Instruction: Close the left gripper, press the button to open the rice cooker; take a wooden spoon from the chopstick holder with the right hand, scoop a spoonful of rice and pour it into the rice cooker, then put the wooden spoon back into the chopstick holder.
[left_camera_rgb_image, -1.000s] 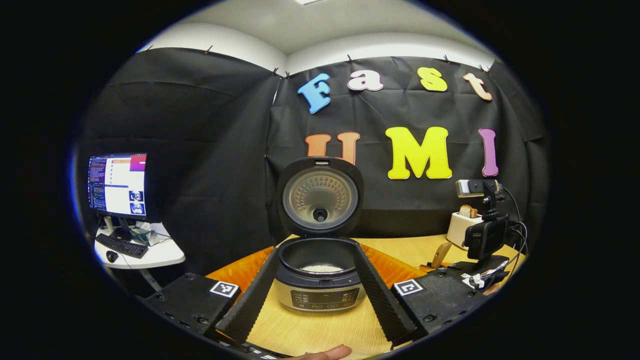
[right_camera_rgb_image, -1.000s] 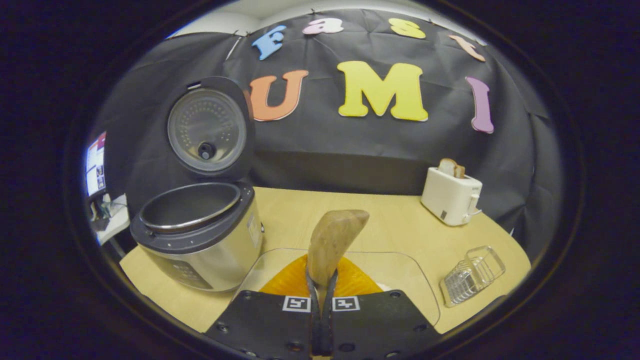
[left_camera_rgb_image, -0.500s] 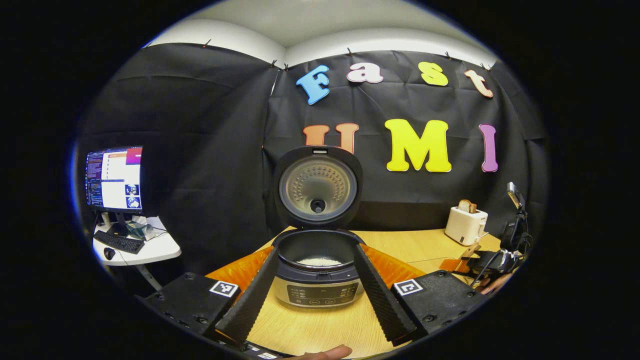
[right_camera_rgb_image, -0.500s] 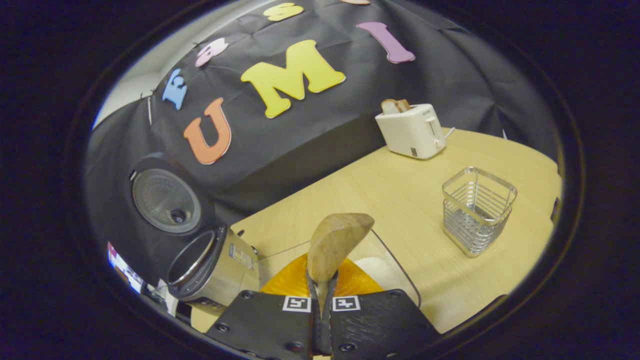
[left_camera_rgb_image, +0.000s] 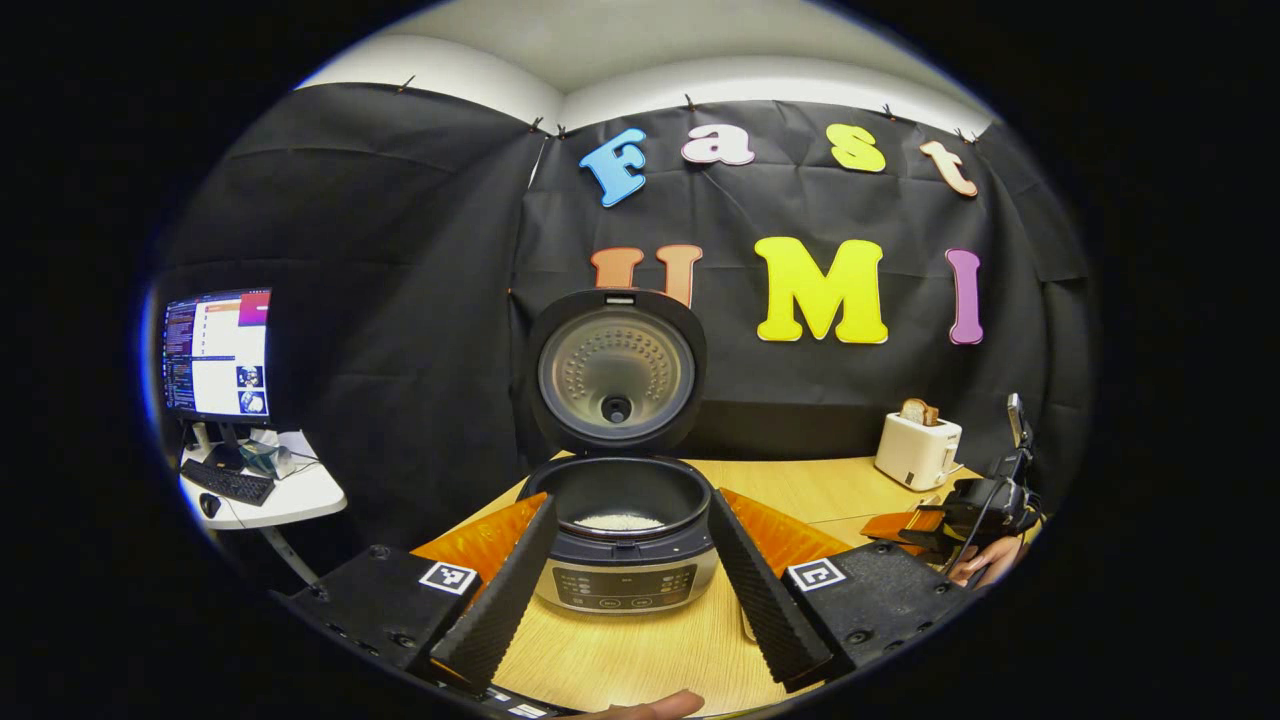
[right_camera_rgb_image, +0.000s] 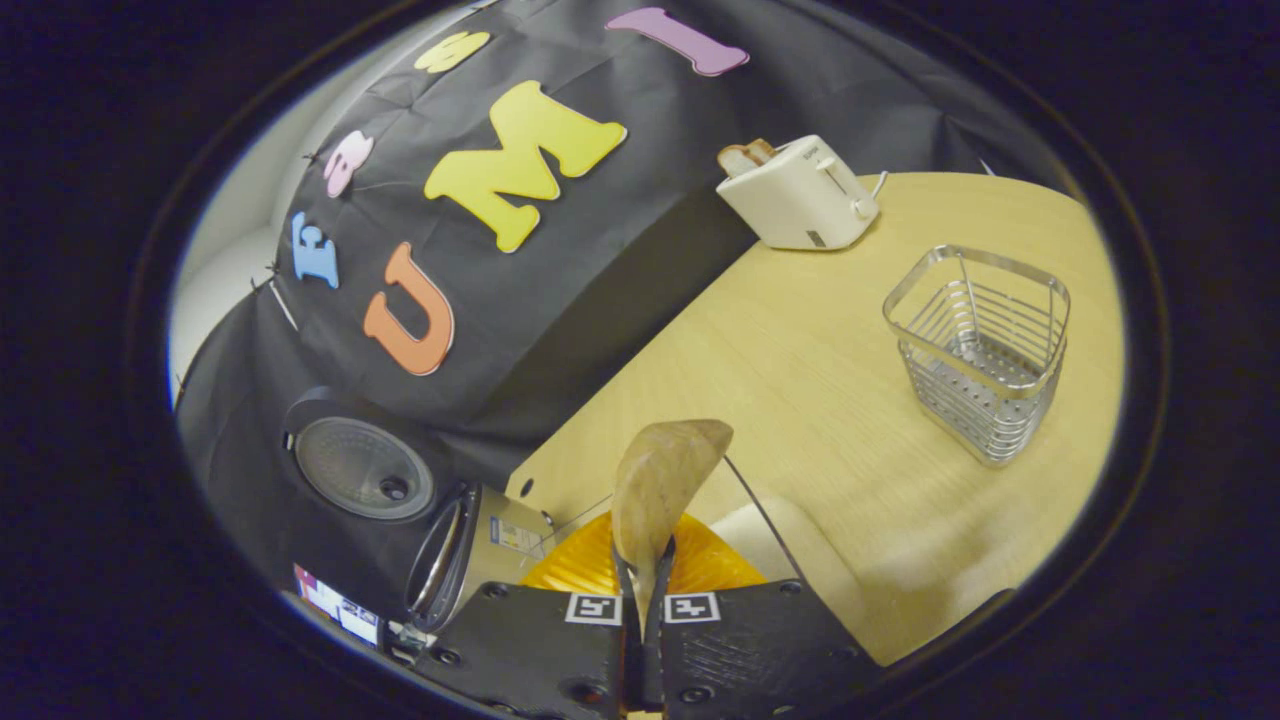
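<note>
In the left gripper view, the left gripper (left_camera_rgb_image: 628, 570) hovers with its jaws spread wide and empty, framing the rice cooker (left_camera_rgb_image: 620, 545) that stands on the desk (left_camera_rgb_image: 620, 660). The cooker's lid (left_camera_rgb_image: 615, 372) is raised upright, and a little white rice (left_camera_rgb_image: 620, 521) lies in the inner pot. A white toaster (left_camera_rgb_image: 916, 450) sits near the desk's far right edge, and the right gripper (left_camera_rgb_image: 985, 505) shows low by the right edge.

In the right gripper view, the right gripper (right_camera_rgb_image: 642, 610) has its jaws clamped on the wooden spoon (right_camera_rgb_image: 660, 485), whose bowl points forward above an orange bowl (right_camera_rgb_image: 600, 560). The chopstick holder (right_camera_rgb_image: 980, 350), a wire basket, stands apart on the desk toward its right edge, nearer than the toaster at the far edge.
</note>
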